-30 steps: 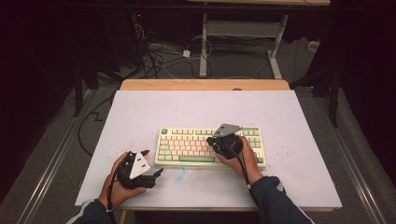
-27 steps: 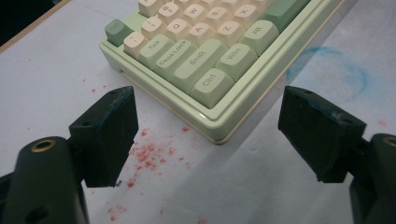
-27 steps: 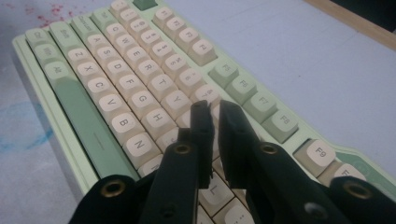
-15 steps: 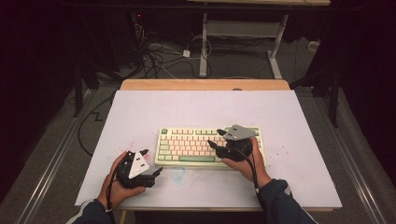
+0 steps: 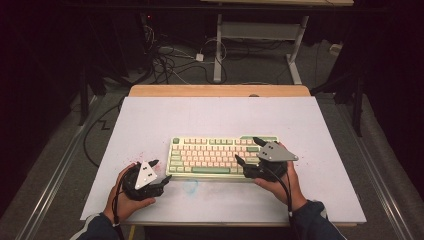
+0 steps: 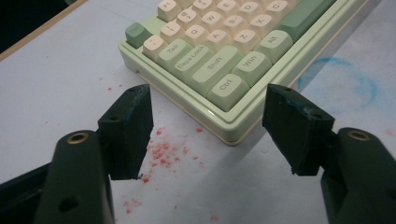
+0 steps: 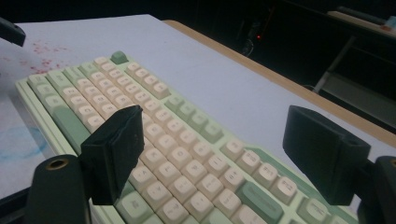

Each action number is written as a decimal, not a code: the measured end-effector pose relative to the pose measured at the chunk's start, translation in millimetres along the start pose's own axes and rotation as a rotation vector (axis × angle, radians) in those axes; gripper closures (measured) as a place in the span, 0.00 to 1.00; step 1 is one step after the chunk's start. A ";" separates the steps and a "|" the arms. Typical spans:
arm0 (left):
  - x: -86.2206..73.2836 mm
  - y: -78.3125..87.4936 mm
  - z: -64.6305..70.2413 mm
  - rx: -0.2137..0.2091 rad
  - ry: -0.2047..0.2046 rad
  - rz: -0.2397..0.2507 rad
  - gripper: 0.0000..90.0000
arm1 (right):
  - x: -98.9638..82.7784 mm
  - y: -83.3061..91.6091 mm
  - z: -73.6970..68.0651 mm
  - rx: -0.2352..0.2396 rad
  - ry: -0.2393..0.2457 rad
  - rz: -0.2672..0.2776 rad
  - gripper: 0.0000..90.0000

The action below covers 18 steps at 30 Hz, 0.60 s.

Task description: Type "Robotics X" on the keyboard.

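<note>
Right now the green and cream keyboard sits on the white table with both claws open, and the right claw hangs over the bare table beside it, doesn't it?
Not quite. The right claw is open but hangs over the keyboard's right end, not over bare table; the right gripper view shows keys under its jaws. The left claw is open too, just off the keyboard's near left corner.

Keyboard (image 6: pixel 224 60) glossy plastic (keycaps matt); table cover (image 5: pixel 210 117) matt, stained.
</note>
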<state>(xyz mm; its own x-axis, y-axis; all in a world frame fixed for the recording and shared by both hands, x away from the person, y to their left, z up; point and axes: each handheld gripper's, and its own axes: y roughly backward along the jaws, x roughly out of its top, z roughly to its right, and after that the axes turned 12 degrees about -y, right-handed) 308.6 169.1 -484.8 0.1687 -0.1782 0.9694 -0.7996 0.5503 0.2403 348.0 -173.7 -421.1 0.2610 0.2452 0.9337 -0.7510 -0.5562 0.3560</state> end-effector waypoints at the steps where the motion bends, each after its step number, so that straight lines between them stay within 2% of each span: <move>1: 0.5 0.1 -0.3 -0.004 0.005 -0.003 0.43 | -1.9 2.8 1.0 -0.003 -0.004 0.002 0.23; 3: 1.8 0.5 -0.5 -0.009 0.015 -0.003 0.48 | -5.5 8.7 2.8 -0.005 0.001 0.006 0.22; 10: 7.4 3.0 -2.5 -0.035 0.034 -0.023 0.82 | -18.1 27.4 8.7 -0.031 0.013 0.026 0.23; 14: 10.3 3.0 -4.0 -0.052 0.048 -0.038 0.96 | -25.1 36.9 12.6 -0.045 0.008 0.024 0.23; 18: 15.0 1.9 -3.2 -0.065 0.052 -0.048 0.97 | -31.8 44.4 14.9 -0.049 0.003 0.020 0.23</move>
<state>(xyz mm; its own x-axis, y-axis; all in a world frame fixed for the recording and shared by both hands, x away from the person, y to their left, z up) 311.4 170.1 -469.7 0.2371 -0.1636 0.9576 -0.7513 0.5940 0.2875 315.3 -218.0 -434.4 0.2436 0.2366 0.9406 -0.7849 -0.5216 0.3344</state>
